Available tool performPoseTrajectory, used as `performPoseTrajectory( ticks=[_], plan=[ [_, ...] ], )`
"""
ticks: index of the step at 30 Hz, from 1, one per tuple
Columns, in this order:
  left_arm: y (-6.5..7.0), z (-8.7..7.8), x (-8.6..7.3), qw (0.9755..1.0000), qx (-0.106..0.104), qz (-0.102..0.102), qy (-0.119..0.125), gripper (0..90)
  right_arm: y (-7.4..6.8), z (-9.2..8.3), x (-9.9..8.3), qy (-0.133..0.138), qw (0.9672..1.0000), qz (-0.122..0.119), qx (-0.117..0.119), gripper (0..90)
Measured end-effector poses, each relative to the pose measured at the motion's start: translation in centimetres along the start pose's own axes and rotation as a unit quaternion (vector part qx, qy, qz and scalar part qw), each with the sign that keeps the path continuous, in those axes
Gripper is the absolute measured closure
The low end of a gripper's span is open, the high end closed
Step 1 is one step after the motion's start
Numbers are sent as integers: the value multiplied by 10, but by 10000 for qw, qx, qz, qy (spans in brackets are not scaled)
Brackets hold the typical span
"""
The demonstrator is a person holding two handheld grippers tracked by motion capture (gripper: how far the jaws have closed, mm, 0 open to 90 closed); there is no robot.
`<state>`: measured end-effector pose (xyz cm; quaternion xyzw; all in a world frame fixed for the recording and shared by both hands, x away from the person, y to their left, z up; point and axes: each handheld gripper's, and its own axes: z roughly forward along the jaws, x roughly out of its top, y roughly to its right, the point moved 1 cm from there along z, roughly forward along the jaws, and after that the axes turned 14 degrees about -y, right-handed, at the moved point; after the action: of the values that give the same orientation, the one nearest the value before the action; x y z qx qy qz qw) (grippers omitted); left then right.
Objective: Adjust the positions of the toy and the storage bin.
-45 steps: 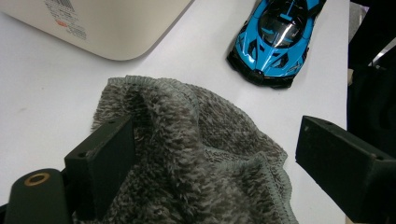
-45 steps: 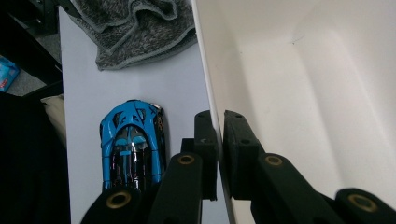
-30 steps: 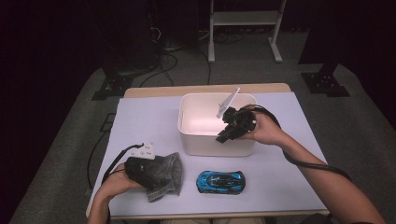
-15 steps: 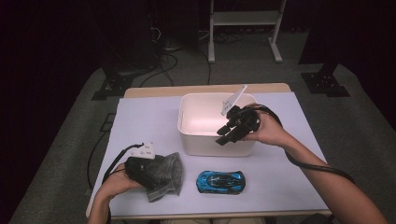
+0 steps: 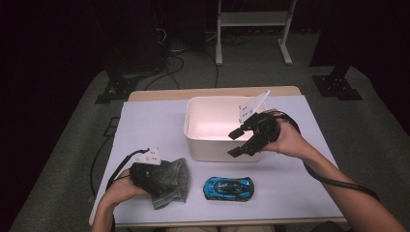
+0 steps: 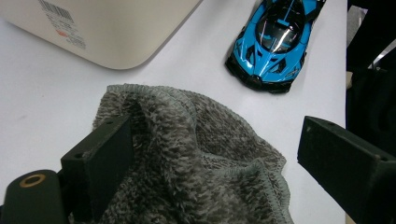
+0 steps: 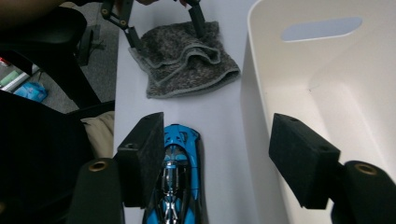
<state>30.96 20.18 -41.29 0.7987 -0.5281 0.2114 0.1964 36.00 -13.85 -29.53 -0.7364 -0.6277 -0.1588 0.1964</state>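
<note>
Grey cloth (image 5: pixel 169 186) lies crumpled at the surface's (image 5: pixel 300 193) near left, between the left gripper's (image 6: pixel 210 154) wide-spread fingers (image 6: pixel 105 154). Right of it sits a blue toy car (image 5: pixel 227 187). Farther off, the right gripper (image 5: pixel 242 140) hovers open-fingered over the white bin's (image 5: pixel 193 140) near rim.

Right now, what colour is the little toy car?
Bright blue with black trim, clearest in the left gripper view: the toy car.

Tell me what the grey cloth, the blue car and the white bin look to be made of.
Grey cloth: soft looped terry or fleece, matte, with a stitched hem. Blue car: glossy painted shell with sharp highlights, die-cast metal or hard plastic; can't tell which. White bin: smooth moulded plastic by its look, rounded corners, satin sheen, handle cut-out.
</note>
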Motion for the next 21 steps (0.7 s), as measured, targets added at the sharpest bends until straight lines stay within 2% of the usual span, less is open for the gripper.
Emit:
performPoseTrajectory(
  ticks=[6,11,16,21],
  plan=[
    [0,1,0,10000,10,-12,-2,99,-19,-1,-8,88,9999,-105,40,283],
    [1,1,0,10000,20,-4,-8,99,-31,5,-17,111,9999,-100,78,249],
    [1,0,0,10000,44,5,-18,99,-38,20,-24,152,9996,-160,159,235],
    [1,1,0,10000,43,4,-16,98,-40,46,-33,97,9997,-100,210,218]
  ],
)
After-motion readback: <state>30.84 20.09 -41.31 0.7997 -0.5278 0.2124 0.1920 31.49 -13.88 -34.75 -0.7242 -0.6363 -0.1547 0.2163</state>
